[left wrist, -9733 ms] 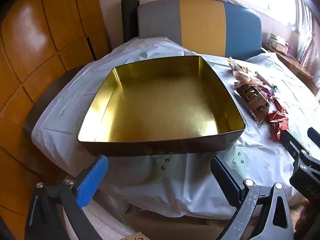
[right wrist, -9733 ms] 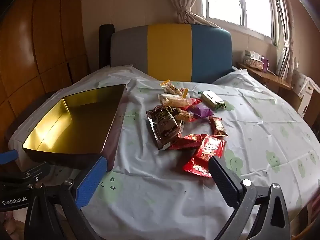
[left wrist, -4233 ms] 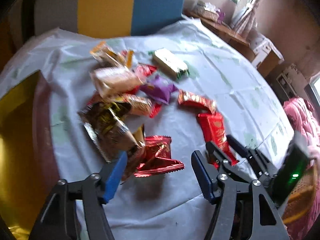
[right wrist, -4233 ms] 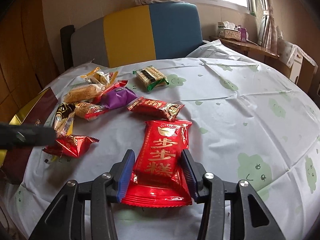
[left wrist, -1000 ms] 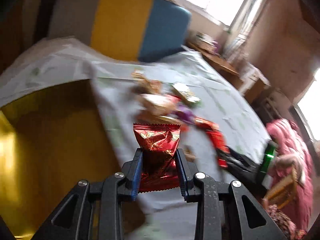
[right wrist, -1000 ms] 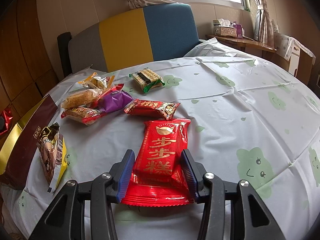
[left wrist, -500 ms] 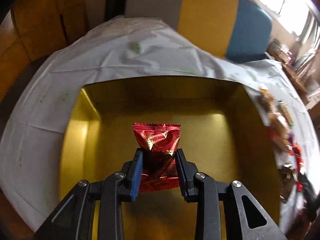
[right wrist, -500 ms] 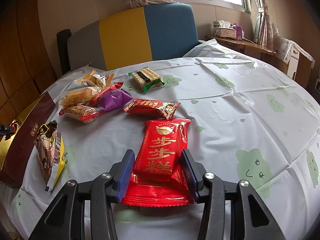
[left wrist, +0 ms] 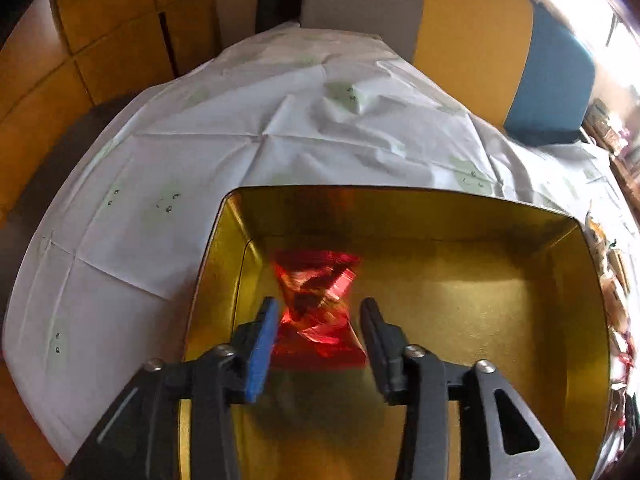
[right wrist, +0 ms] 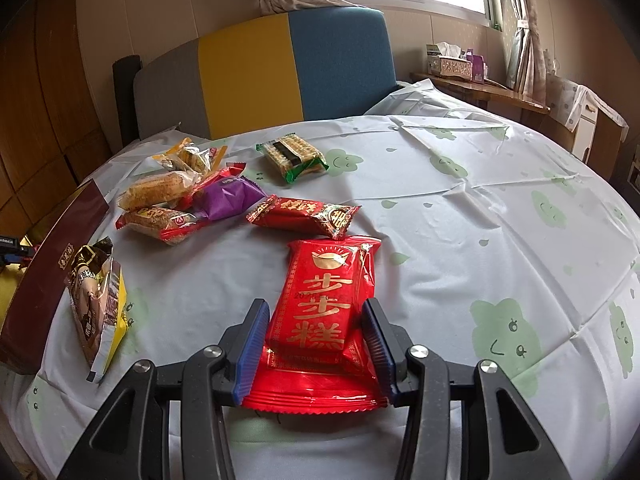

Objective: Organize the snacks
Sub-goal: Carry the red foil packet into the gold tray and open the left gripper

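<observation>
In the left wrist view my left gripper (left wrist: 318, 312) hangs over the gold tin (left wrist: 460, 212), near its left wall. Its jaws stand open, and a small red foil snack (left wrist: 318, 300), blurred, is loose between and below them inside the tin. In the right wrist view my right gripper (right wrist: 314, 318) is shut on a flat red packet with gold characters (right wrist: 324, 304) that lies on the tablecloth. The tin's maroon outer wall (right wrist: 48, 280) shows at the far left.
Several snacks lie on the cloth: a brown and yellow packet (right wrist: 98, 300) beside the tin, a long red packet (right wrist: 304, 214), a purple one (right wrist: 228, 198), a green-edged cracker pack (right wrist: 294, 156). A grey, yellow and blue chair back (right wrist: 260, 68) stands behind the round table.
My left gripper has opened and let go of the red foil snack, which is dropping into the tin. It has also moved toward the tin's left wall. The right gripper has not moved.
</observation>
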